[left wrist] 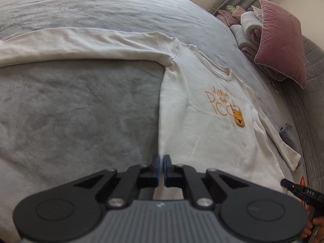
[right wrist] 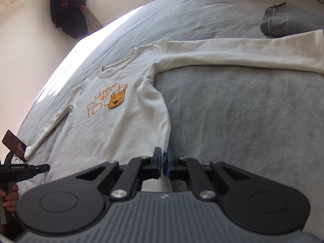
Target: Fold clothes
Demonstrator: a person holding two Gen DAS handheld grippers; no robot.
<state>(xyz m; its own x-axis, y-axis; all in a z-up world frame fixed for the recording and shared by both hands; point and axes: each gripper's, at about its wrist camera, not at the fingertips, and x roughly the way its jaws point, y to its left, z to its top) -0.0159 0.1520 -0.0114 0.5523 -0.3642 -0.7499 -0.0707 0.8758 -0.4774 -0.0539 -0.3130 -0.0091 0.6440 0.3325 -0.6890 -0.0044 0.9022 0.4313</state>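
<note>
A white long-sleeved shirt (left wrist: 202,105) with an orange bear print lies face up on the grey bed cover (left wrist: 81,105), both sleeves spread out to the sides. My left gripper (left wrist: 161,159) is shut at the shirt's lower left side edge, with white cloth running in between and under its pads. In the right wrist view the same shirt (right wrist: 113,125) lies ahead. My right gripper (right wrist: 164,151) is shut at the lower right side edge, and white cloth shows below its jaws.
A pink pillow (left wrist: 281,46) and rolled bedding (left wrist: 249,32) sit at the head of the bed. A grey knit garment (right wrist: 293,22) lies beyond the right sleeve. A dark jacket (right wrist: 66,10) hangs on the wall. A phone (right wrist: 14,145) stands by the left sleeve cuff.
</note>
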